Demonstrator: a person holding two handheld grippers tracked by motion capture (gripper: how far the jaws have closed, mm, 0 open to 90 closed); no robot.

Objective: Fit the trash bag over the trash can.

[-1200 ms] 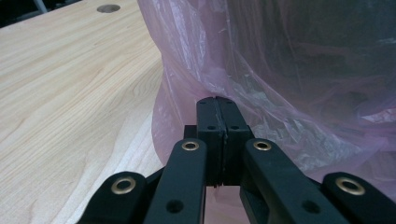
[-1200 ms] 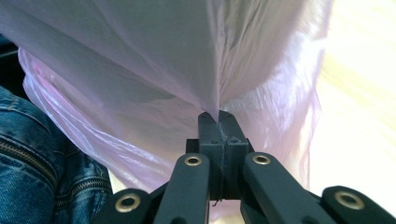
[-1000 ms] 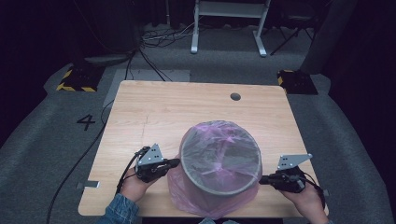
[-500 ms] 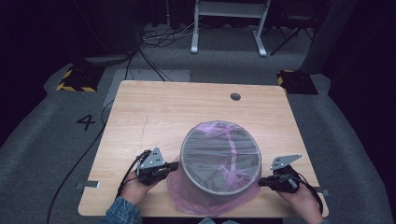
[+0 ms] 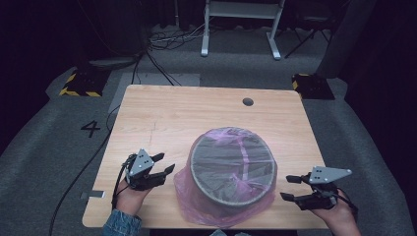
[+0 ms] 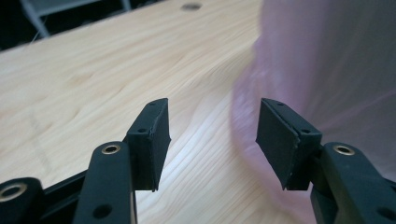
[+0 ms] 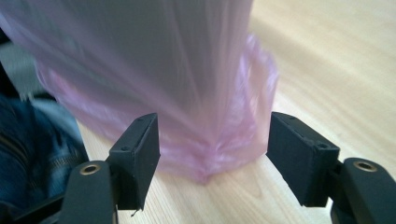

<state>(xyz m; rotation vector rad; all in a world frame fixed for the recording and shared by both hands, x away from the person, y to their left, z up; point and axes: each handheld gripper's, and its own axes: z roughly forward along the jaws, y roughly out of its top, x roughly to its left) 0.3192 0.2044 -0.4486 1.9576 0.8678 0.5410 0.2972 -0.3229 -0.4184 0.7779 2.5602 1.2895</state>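
A round grey bin (image 5: 231, 169) lined with a pink plastic bag (image 5: 196, 209) stands on the near half of the wooden table (image 5: 162, 118). The bag's skirt spreads out around the bin's base. My left gripper (image 5: 167, 162) sits just left of the bin, apart from the bag; its jaws have just been opening and nothing is between them. In the left gripper view the gripper (image 6: 212, 126) faces bare wood, with the bag (image 6: 327, 70) at the right. My right gripper (image 5: 285, 187) is right of the bin, its jaws also just opened. In the right gripper view the gripper (image 7: 212, 140) faces the bag (image 7: 163, 60) without touching it.
A cable hole (image 5: 248, 102) lies near the table's far edge. A black cable (image 5: 78, 172) trails off the left edge to the floor. A white stand (image 5: 241, 19) is beyond the table. The near table edge is close under both hands.
Both grippers went from shut on the bag's rim to open and pulled outward from the bin. The bin now rests lower and a little farther in on the table.
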